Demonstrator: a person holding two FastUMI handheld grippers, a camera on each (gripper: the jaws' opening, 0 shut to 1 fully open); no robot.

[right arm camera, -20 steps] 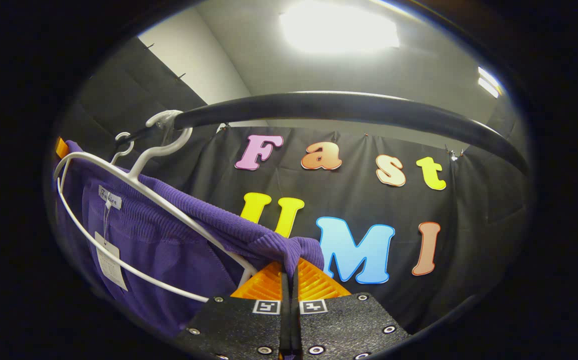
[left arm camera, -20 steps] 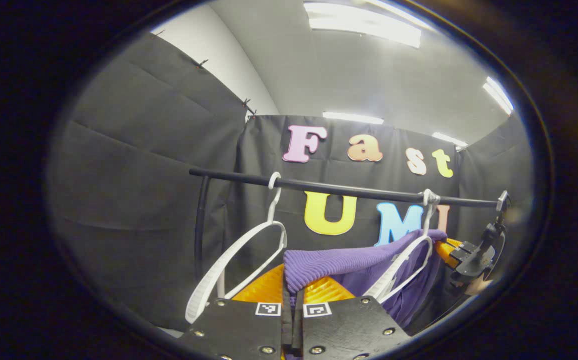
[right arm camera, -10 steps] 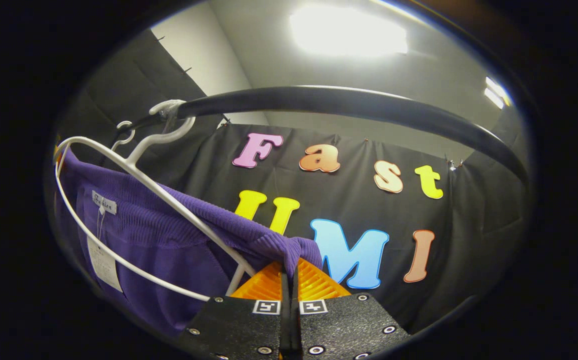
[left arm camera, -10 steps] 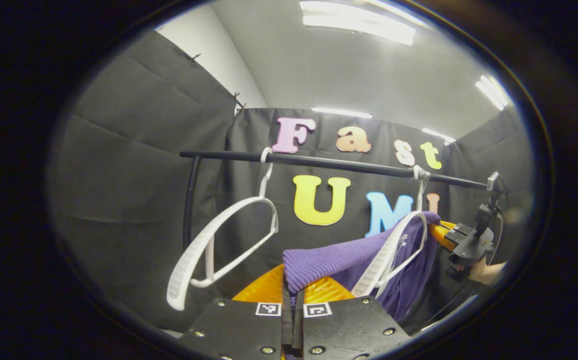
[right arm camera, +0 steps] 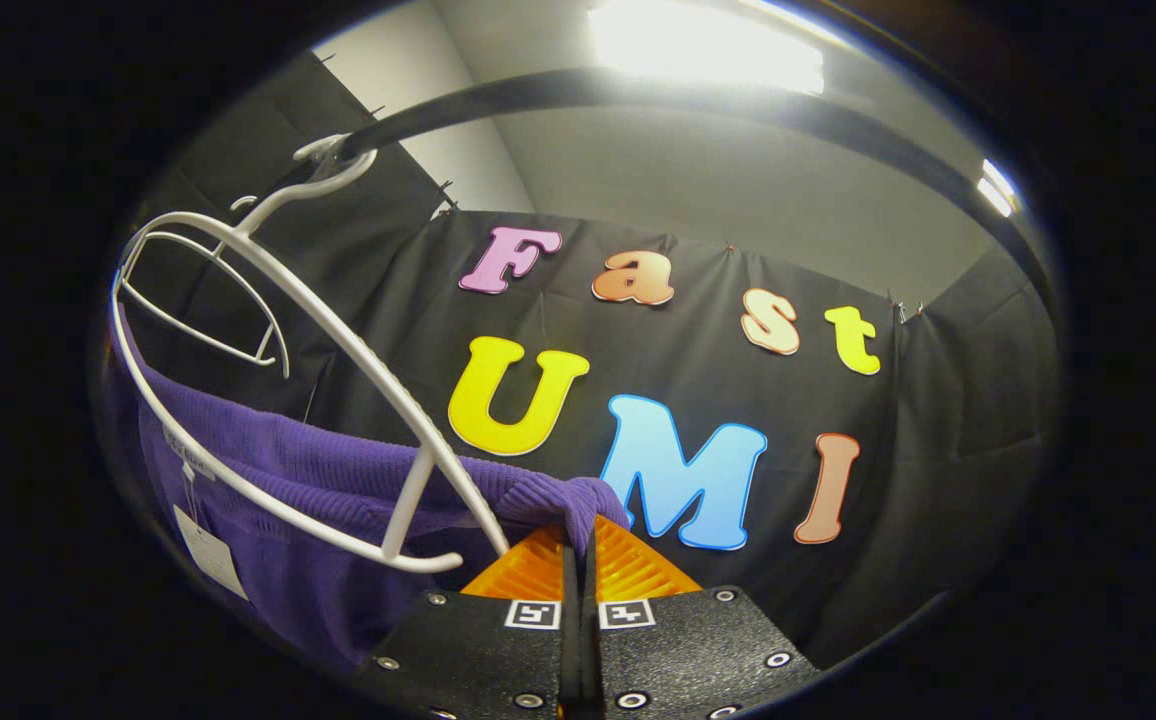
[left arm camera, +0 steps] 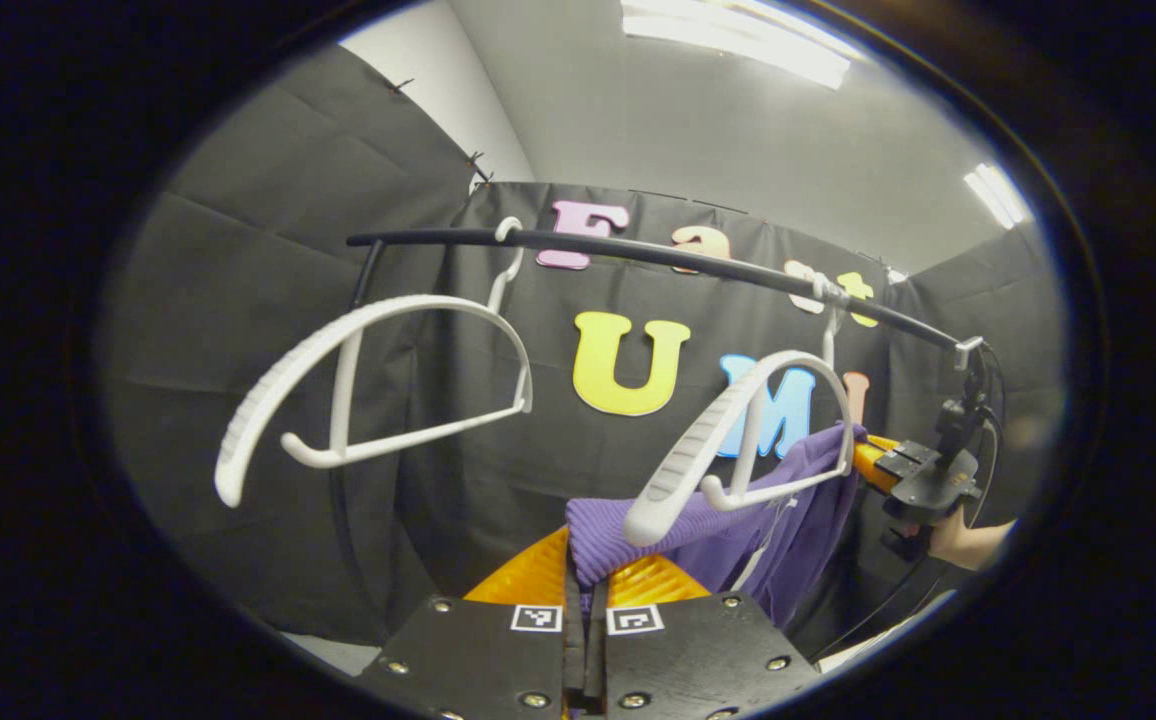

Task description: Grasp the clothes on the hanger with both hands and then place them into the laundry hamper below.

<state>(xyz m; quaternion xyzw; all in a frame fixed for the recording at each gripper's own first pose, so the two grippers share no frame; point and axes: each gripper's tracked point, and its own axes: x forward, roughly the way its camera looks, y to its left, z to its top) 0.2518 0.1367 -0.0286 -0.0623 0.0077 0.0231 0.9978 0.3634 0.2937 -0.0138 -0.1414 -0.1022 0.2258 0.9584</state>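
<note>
A purple ribbed garment (left arm camera: 738,520) stretches between my two grippers, below a white hanger (left arm camera: 738,440) that hangs from a black rail (left arm camera: 658,255). My left gripper (left arm camera: 586,580) is shut on one end of the garment (left arm camera: 618,530). In the right gripper view, my right gripper (right arm camera: 578,545) is shut on the other end of the purple garment (right arm camera: 338,480), which droops under the same white hanger (right arm camera: 338,350). A white tag (right arm camera: 203,560) dangles from the cloth. The right gripper (left arm camera: 923,480) and the hand holding it also appear far right in the left gripper view.
A second, bare white hanger (left arm camera: 368,380) hangs on the rail to the left, and its thin frame (right arm camera: 208,300) shows far left in the right gripper view. The black rail (right arm camera: 718,95) arches overhead. An upright black post (left arm camera: 353,400) carries the rail's left end.
Both grippers have dropped with the garment; the rail and hangers now sit higher in both views. The purple cloth has slid off the hanger's shoulders and hangs beneath it.
</note>
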